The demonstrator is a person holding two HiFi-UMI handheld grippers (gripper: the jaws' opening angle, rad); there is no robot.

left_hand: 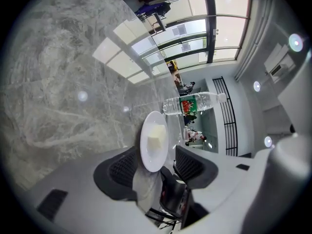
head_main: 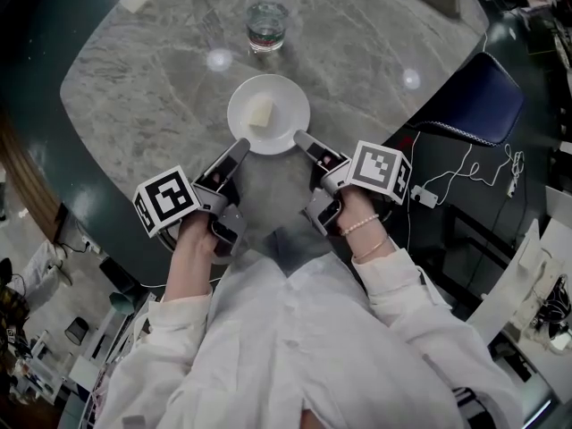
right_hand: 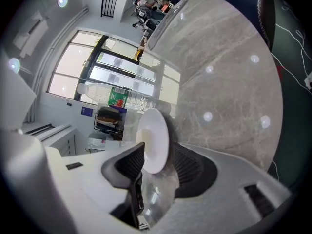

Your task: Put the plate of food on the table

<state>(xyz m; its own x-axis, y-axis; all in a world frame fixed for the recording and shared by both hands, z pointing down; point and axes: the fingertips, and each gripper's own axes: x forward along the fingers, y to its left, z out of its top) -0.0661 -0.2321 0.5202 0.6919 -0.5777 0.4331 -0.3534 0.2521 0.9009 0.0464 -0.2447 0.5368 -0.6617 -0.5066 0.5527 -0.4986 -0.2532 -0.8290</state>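
Note:
A white plate carrying a pale block of food rests flat on the grey marble table. My left gripper is at the plate's near-left rim and my right gripper at its near-right rim. In the left gripper view the plate stands between the jaws of the left gripper, with a wide gap on one side, so the jaws are open. In the right gripper view the plate likewise sits between the spread jaws of the right gripper, pads not pressing on it.
A clear water bottle with a green label stands just beyond the plate. A dark blue chair is at the table's right edge, with white cables on the floor beside it. The table's near edge runs under my hands.

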